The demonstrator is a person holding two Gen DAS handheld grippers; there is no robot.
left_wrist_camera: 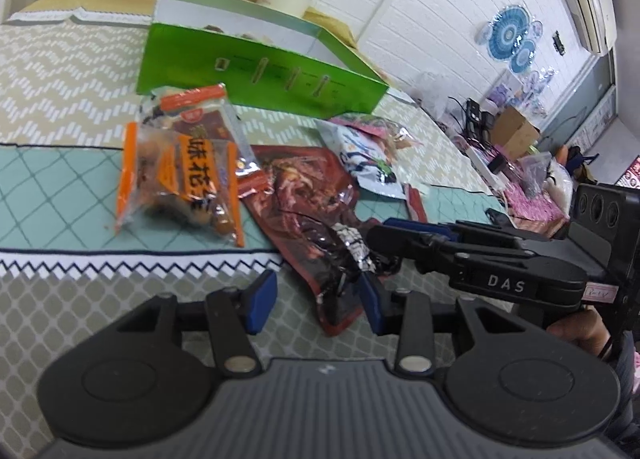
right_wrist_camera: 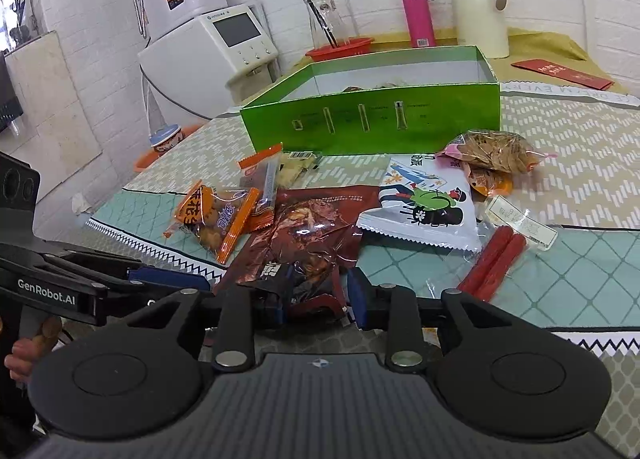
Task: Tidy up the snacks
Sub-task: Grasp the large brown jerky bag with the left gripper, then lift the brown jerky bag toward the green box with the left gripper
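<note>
The right gripper (right_wrist_camera: pixel 316 301) has its blue pads at a middling gap with the near, crumpled end of the dark red snack packet (right_wrist_camera: pixel 304 239) bunched between them; the left pad touches the foil, but whether both pads truly pinch it cannot be told from either view. The left gripper (left_wrist_camera: pixel 316 301) stands partly open over the same packet's near corner (left_wrist_camera: pixel 336 311); its right pad lies against the packet's edge and its left pad is clear of it over bare cloth, so it holds nothing. My reading is that the two grippers work on one limp, slippery bag because a single pinch at a corner would let it sag. Beyond that packet, toward the green box (right_wrist_camera: pixel 372 119), lies the orange-striped bag of peanuts (right_wrist_camera: pixel 218 219) with a smaller clear packet partly under it, both on the packet's left as the right camera sees it. On the packet's right rests the white illustrated pouch (right_wrist_camera: pixel 424 211), touching it, then a pink-edged bag of chips (right_wrist_camera: pixel 492 155) and a pair of red sausages (right_wrist_camera: pixel 492 263). The green box sits open behind them all on the patterned tablecloth (right_wrist_camera: pixel 580 163), with a few items already inside, seemingly the place meant for the loose snacks.
</note>
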